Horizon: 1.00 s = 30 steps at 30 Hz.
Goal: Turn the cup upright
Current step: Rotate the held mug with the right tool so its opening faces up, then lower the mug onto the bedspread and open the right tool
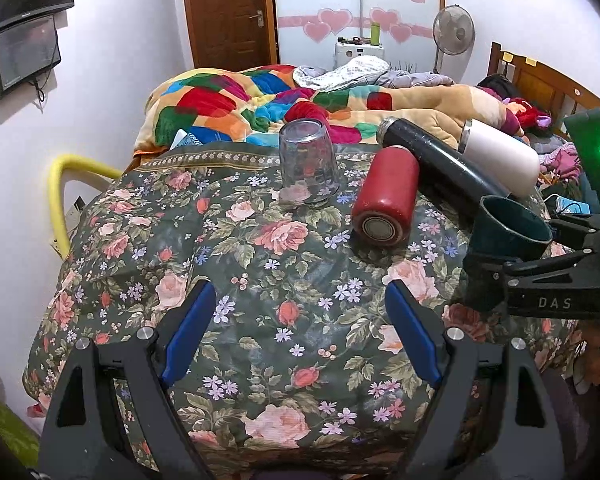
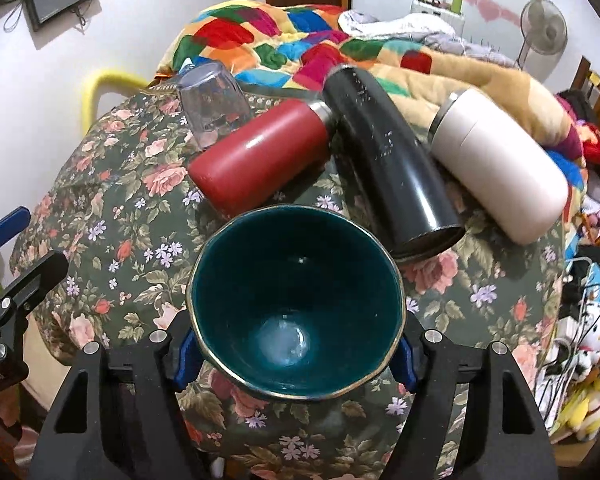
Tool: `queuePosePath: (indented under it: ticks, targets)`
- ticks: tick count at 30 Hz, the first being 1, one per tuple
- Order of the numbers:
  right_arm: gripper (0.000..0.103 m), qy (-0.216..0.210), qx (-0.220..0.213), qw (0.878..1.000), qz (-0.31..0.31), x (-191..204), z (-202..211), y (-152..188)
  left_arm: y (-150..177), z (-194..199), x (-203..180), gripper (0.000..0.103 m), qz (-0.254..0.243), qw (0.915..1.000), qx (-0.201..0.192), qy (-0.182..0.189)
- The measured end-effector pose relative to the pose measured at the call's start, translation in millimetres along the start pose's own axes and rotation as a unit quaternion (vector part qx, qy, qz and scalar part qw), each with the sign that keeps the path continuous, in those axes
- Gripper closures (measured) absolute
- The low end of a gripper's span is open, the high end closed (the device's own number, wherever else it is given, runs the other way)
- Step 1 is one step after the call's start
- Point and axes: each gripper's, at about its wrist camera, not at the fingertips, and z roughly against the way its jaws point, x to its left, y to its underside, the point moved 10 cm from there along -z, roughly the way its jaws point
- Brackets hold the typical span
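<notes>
Right claw [image 2: 296, 356] clamped on teal cup [image 2: 296, 312], mouth facing the camera, held over the floral cloth [image 2: 112, 216]. Left claw [image 1: 300, 332] spread wide, holding nothing, above the same cloth. Beyond: glass [image 1: 308, 162] standing mouth down, red flask [image 1: 386, 196], black flask [image 1: 440, 160] and white flask [image 1: 500, 156] lying on their sides.
</notes>
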Motion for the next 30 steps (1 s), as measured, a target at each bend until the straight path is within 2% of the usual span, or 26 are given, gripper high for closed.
queuePosePath:
  ticks: [4,14,19,24,27,30]
  targets:
    - [0.032,-0.002,0.008,1.0,0.0,1.1,-4.5,7.0,0.1,0.3,-0.4,0.017,0.001,1.0,0.0,0.0]
    - [0.032,0.023,-0.003,0.999,0.041,8.8,-2.4,8.9,-0.4,2.7,-1.2,0.017,0.004,1.0,-0.002,0.001]
    - [0.028,-0.019,0.031,0.999,0.038,20.5,-13.4,17.6,-3.8,9.1,-2.1,0.017,0.006,0.9999,-0.011,0.007]
    - [0.024,0.005,0.044,0.998,0.04,18.4,-21.0,25.4,-5.6,14.6,-1.2,0.017,0.004,0.9998,-0.016,0.005]
    - [0.024,0.003,0.035,0.999,0.034,16.0,-16.5,23.9,-5.0,16.4,-0.9,0.017,0.004,0.9998,-0.017,0.004]
    - [0.024,0.017,0.005,0.999,0.041,14.5,-3.3,15.2,-4.3,18.5,-1.3,0.017,0.006,0.9998,-0.017,0.003]
